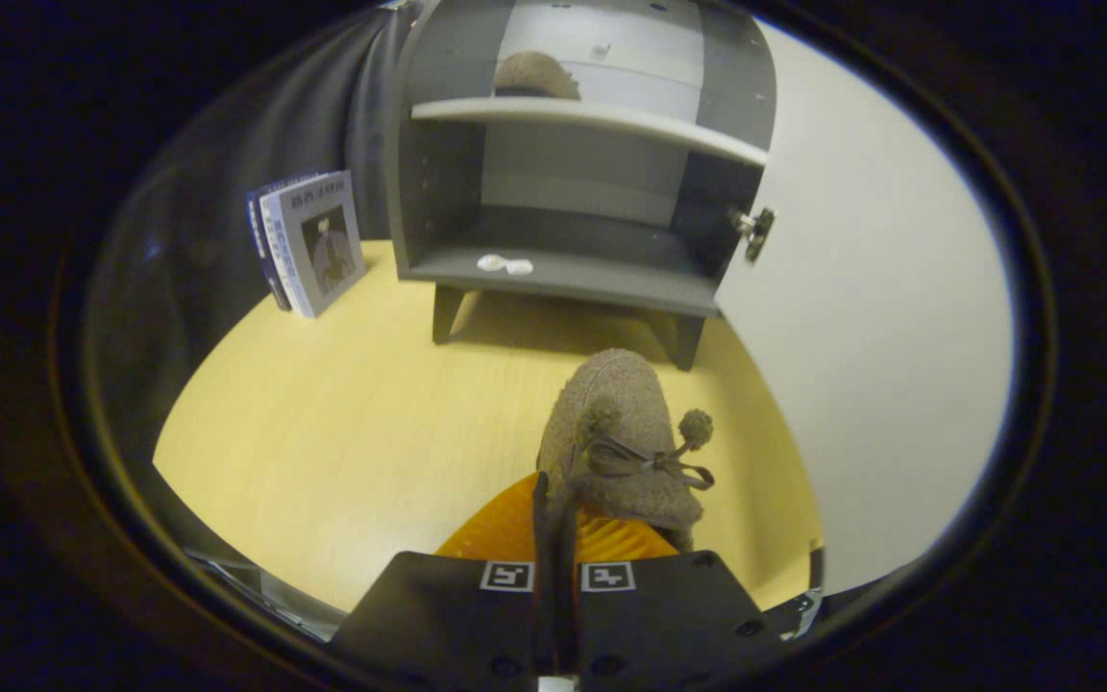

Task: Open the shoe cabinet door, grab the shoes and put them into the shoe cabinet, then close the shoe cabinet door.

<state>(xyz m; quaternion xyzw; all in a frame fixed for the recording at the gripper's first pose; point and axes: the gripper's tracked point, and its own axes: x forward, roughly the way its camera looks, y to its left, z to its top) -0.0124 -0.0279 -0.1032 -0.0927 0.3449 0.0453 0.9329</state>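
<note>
while the shoe cabinet (pixel 573 274) door (pixel 861 365) was open w/ one shoe (pixel 536 75) shelved, 2nd shoe (pixel 616 432) was held pinched in closed gripper (pixel 558 519) fingers, short of cabinet; door unclosed.

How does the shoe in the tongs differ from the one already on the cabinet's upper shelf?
The fuzzy grey-brown shoe with a pom-pom bow is clamped between the tongs, above the yellow wooden table; the other fuzzy grey-brown shoe rests on the grey cabinet's upper shelf. The held one shows its bow; the shelved one doesn't. Both share material and colour.
</note>
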